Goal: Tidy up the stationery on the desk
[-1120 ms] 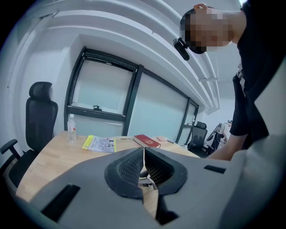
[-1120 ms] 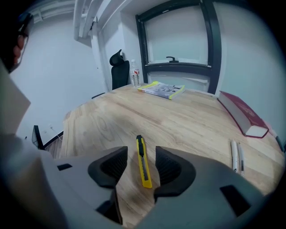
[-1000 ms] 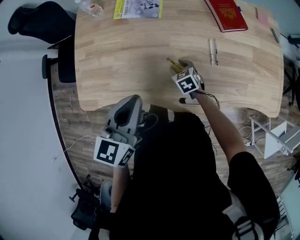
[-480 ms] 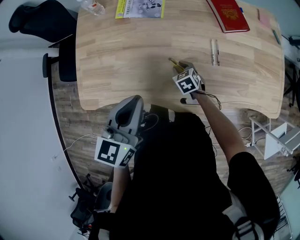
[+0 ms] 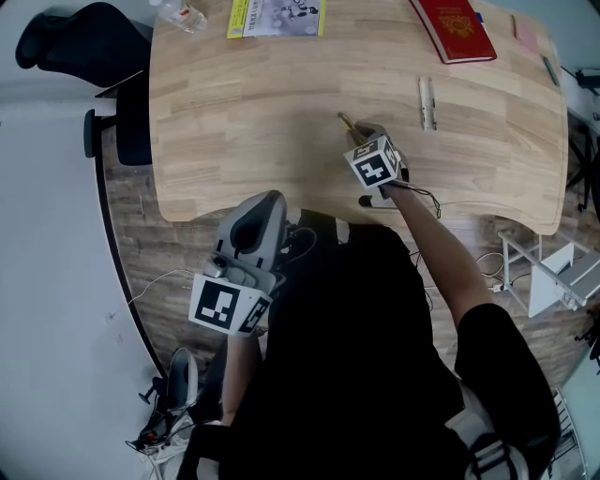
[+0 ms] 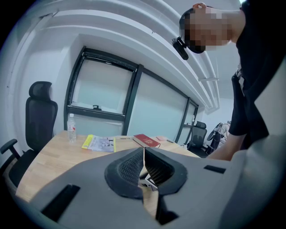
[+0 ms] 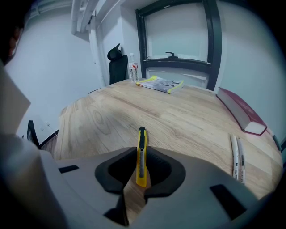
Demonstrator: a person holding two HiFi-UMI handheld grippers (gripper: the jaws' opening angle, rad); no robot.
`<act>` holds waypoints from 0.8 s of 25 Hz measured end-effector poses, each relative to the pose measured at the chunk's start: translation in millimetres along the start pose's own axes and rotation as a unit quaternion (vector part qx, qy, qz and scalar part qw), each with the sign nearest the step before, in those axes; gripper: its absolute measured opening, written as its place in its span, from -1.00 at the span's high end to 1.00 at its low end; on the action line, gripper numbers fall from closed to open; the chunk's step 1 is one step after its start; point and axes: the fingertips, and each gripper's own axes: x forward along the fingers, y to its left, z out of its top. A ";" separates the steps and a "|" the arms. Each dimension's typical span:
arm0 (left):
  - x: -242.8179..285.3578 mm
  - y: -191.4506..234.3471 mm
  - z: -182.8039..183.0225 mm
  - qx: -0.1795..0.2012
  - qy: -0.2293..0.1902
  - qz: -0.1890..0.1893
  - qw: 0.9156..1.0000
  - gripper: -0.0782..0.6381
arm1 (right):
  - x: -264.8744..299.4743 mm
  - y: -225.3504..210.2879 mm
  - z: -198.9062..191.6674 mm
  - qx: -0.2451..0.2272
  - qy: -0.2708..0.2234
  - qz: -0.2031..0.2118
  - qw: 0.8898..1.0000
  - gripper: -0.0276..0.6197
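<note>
A yellow utility knife (image 7: pixel 141 152) lies on the wooden desk (image 5: pixel 244 103) near its front edge, pointing away from me. My right gripper (image 7: pixel 141 173) tilts down over it. Its jaws have just been closing, and both pads now press the knife's rear half. From the head view only the knife's tip (image 5: pixel 344 121) pokes out beyond the right gripper (image 5: pixel 356 133). Two white pens (image 5: pixel 427 101) lie side by side to the right. My left gripper (image 5: pixel 260 208) hangs shut and empty off the desk's front edge, its jaws meeting in the left gripper view (image 6: pixel 144 154).
A red book (image 5: pixel 452 28) lies at the far right of the desk, and a yellow booklet (image 5: pixel 277 17) with a water bottle (image 5: pixel 183 14) at the far left. A black office chair (image 5: pixel 84 47) stands beside the desk's left end. A small green pen (image 5: pixel 549 69) lies by the right edge.
The right gripper's jaws have narrowed onto the yellow utility knife, from wide apart to pressing it. Neither hand has shifted, and the knife lies where it was.
</note>
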 end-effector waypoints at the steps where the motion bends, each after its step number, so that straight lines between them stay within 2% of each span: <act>1: 0.4 -0.3 0.1 0.000 -0.001 0.000 1.000 0.68 | -1.8 -0.3 1.3 0.001 -0.003 0.001 1.000 0.68; 6: 3.9 -3.0 0.6 0.002 -0.001 -0.005 1.000 0.68 | -15.4 -13.8 13.5 0.021 -0.027 -0.010 0.999 0.68; 9: 6.9 -6.9 1.7 0.003 0.001 -0.010 1.000 0.68 | -23.3 -40.0 15.3 0.051 -0.038 -0.037 0.997 0.68; 13: 9.1 -11.8 1.3 0.009 0.004 -0.019 1.000 0.68 | -33.4 -80.5 9.3 0.104 -0.047 -0.081 0.990 0.68; 20: 15.2 -15.1 3.3 0.011 0.008 -0.026 1.000 0.68 | -44.8 -132.9 -4.2 0.169 -0.040 -0.142 0.975 0.69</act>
